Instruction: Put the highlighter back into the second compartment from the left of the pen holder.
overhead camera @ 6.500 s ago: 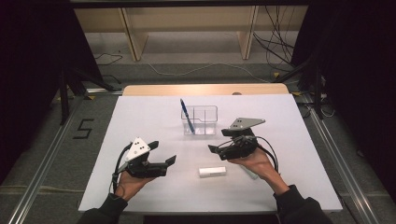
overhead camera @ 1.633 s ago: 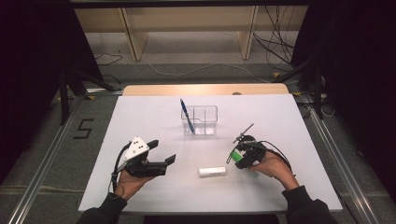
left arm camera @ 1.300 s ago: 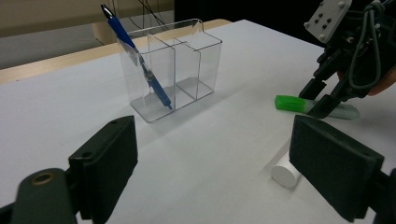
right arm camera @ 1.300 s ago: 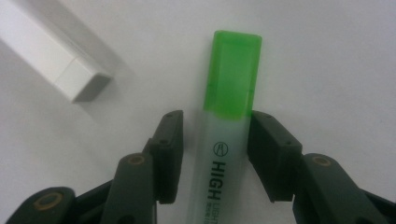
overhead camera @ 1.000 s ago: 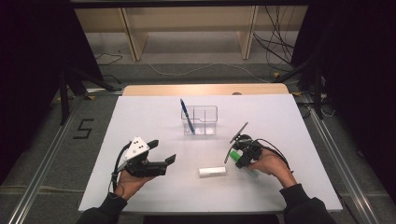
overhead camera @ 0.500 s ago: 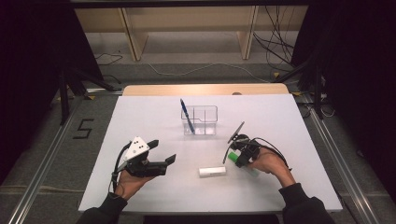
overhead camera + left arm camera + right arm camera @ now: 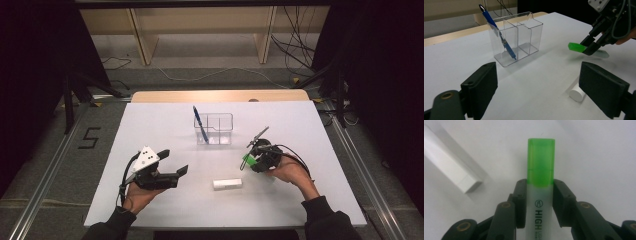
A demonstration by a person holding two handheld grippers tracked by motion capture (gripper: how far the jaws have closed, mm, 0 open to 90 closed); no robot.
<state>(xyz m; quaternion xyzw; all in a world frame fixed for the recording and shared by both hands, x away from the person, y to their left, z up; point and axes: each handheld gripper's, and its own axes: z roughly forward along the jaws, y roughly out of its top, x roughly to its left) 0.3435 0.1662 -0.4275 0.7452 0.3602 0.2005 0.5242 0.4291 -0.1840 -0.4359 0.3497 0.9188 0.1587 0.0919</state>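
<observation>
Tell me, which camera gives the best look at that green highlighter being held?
The right gripper view: the highlighter sits close up between the right gripper jaws, green cap and printed lettering plain. The left gripper view shows it farther off, from the side. The high view shows it as a small green spot.

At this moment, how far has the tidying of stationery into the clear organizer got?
Done: a blue pen leans in the clear organizer. In hand: the right gripper is shut on the green highlighter, held away from the organizer, apparently just above the table. Left: that highlighter likely goes in, then the white eraser lying on the table. The left gripper is open and holds nothing.
</observation>
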